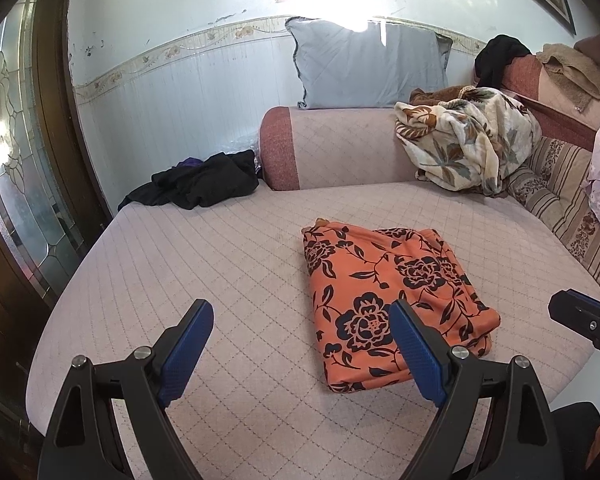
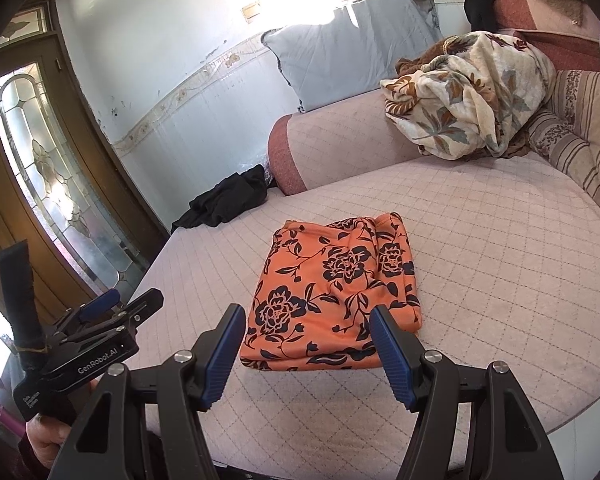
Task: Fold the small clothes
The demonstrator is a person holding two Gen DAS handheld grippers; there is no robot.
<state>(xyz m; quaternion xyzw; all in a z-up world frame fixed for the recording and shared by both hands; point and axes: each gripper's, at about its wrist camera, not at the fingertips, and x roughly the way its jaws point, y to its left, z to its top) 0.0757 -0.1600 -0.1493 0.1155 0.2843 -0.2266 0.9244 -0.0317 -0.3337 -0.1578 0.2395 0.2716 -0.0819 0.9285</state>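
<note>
An orange garment with black flowers [image 1: 384,300] lies folded into a flat rectangle on the pink quilted sofa seat [image 1: 228,248]; it also shows in the right wrist view [image 2: 332,292]. My left gripper [image 1: 302,316] is open and empty, held above the seat just in front and left of the garment. My right gripper [image 2: 306,320] is open and empty, held just in front of the garment's near edge. The left gripper also shows at the left of the right wrist view [image 2: 112,308].
A crumpled black garment [image 1: 200,180] lies at the seat's far left corner. A cream floral blanket [image 1: 468,144] is heaped at the back right. A blue pillow [image 1: 368,64] leans on the wall. A striped cushion [image 1: 568,208] lines the right side. A glass door [image 1: 16,168] stands left.
</note>
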